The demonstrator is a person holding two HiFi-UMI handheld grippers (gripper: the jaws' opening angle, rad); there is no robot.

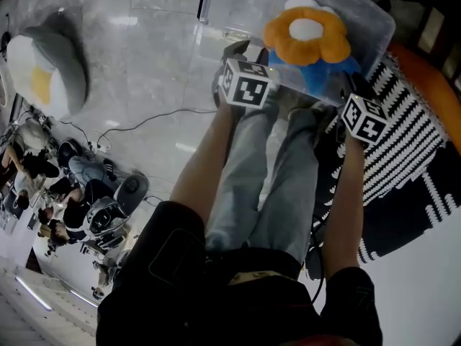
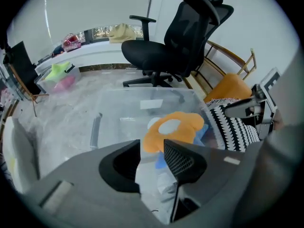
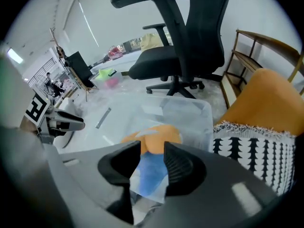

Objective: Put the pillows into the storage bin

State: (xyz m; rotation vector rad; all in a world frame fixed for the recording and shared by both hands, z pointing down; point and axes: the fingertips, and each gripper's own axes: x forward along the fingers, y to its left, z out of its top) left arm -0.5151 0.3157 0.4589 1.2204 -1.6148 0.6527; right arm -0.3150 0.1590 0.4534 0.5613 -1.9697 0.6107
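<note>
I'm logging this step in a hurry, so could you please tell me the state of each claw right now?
Left claw: open, holding nothing.
Right claw: open, holding nothing.

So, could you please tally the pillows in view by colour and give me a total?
Orange flower pillow, in the storage bin: 1
Blue pillow, beneath the orange one: 1
White-and-yellow pillow, on the floor: 1
Total: 3
</note>
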